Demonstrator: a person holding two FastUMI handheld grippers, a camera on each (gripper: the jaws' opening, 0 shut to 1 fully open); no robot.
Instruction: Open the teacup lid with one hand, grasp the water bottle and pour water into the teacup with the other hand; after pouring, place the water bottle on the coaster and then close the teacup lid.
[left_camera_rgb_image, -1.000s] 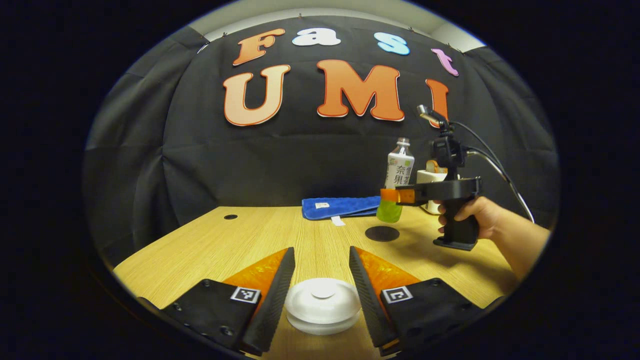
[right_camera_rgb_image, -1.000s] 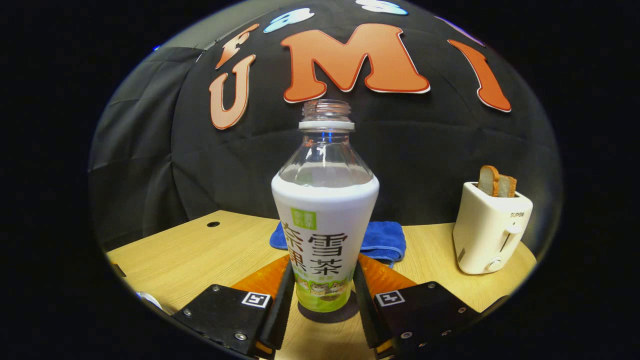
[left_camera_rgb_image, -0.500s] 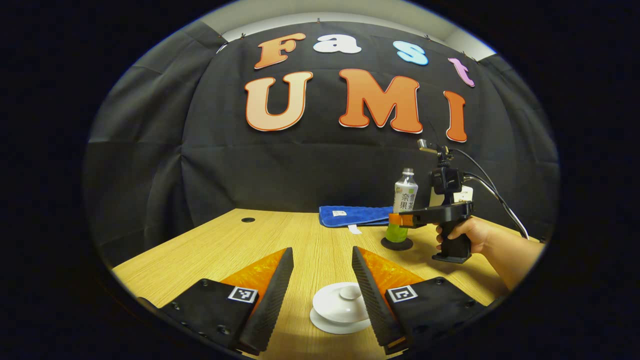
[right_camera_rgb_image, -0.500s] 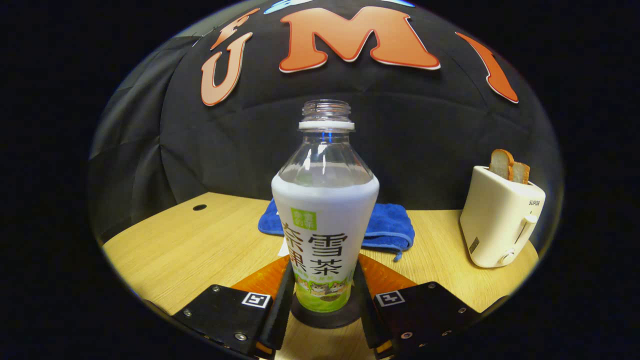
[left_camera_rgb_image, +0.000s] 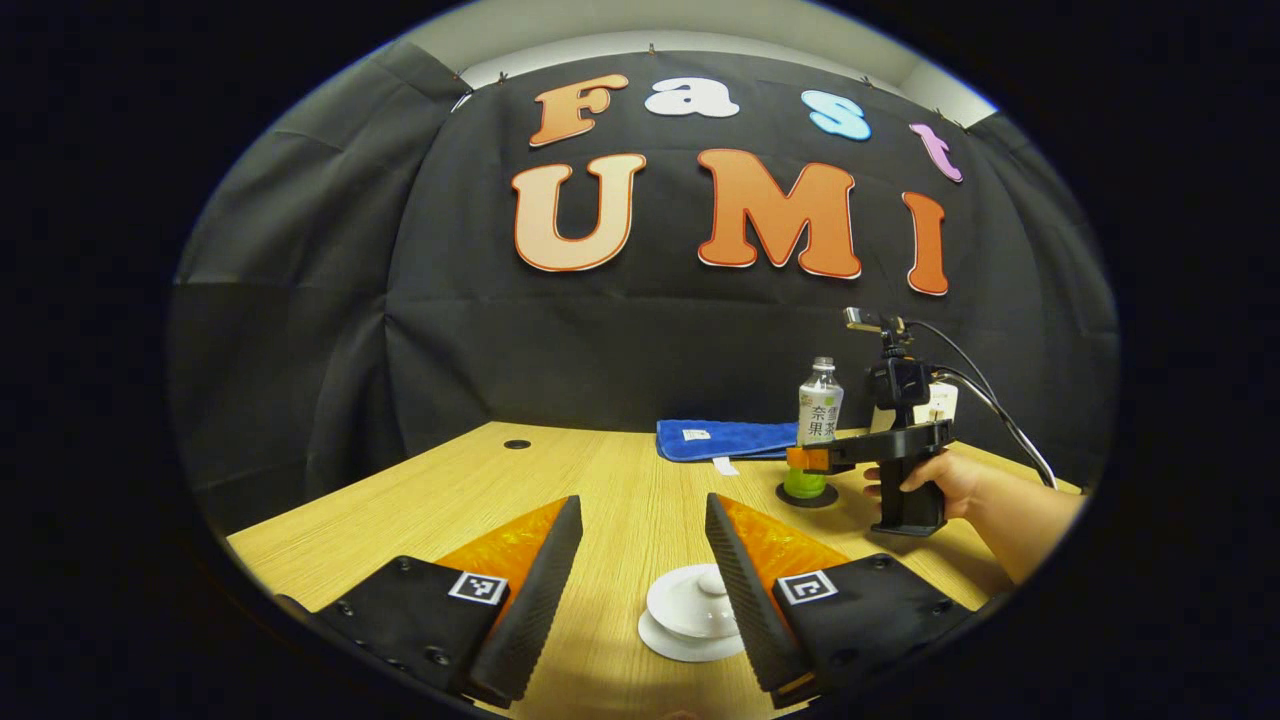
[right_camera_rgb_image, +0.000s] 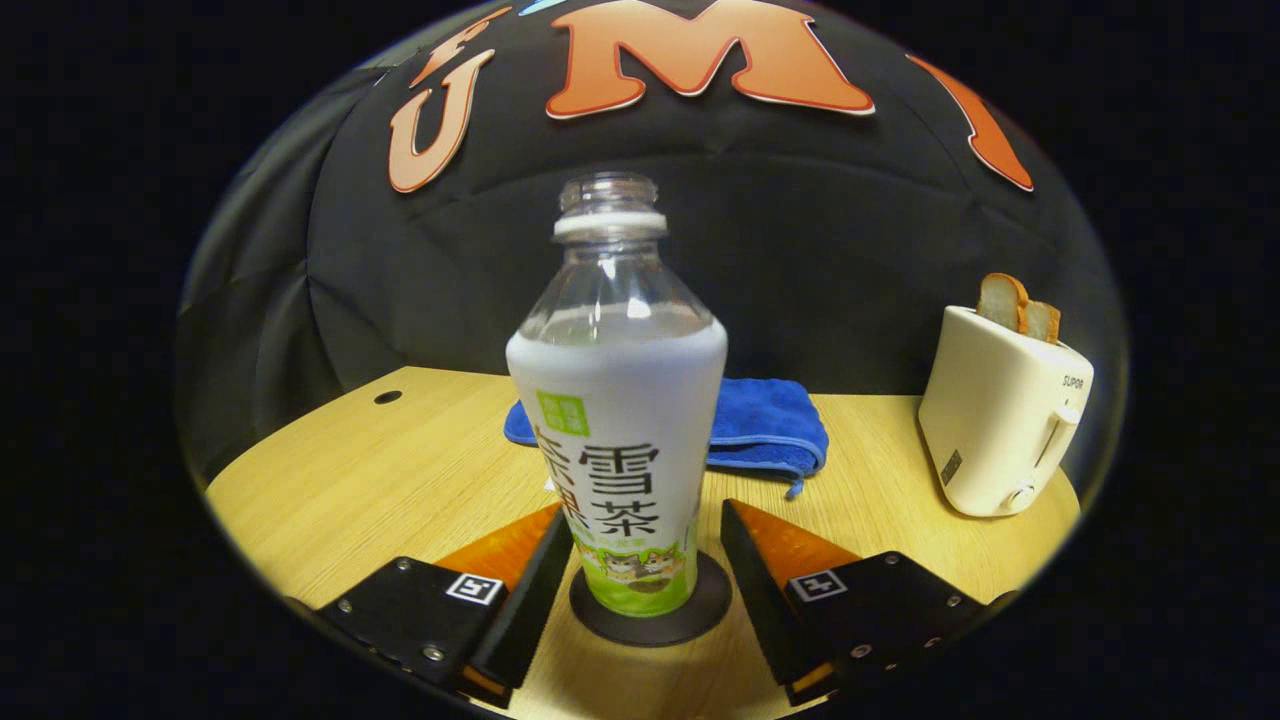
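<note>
Water bottle (right_camera_rgb_image: 618, 420) stands upright on the dark round coaster (right_camera_rgb_image: 650, 618), uncapped and part full. The right tongs (right_camera_rgb_image: 636, 585) are spread open around its base, with a gap on both sides, so neither finger presses on it. In the left gripper view a hand (left_camera_rgb_image: 938, 478) holds those tongs by the grip. The left tongs (left_camera_rgb_image: 640, 590) are open too, held above the surface (left_camera_rgb_image: 420, 500) with nothing in them; the white teacup (left_camera_rgb_image: 692, 615), lid on, sits on its saucer below, by the right-hand finger. A blue cloth (right_camera_rgb_image: 765, 425) lies behind the bottle, and a cream toaster (right_camera_rgb_image: 1000, 420) with bread stands off to the right.
</note>
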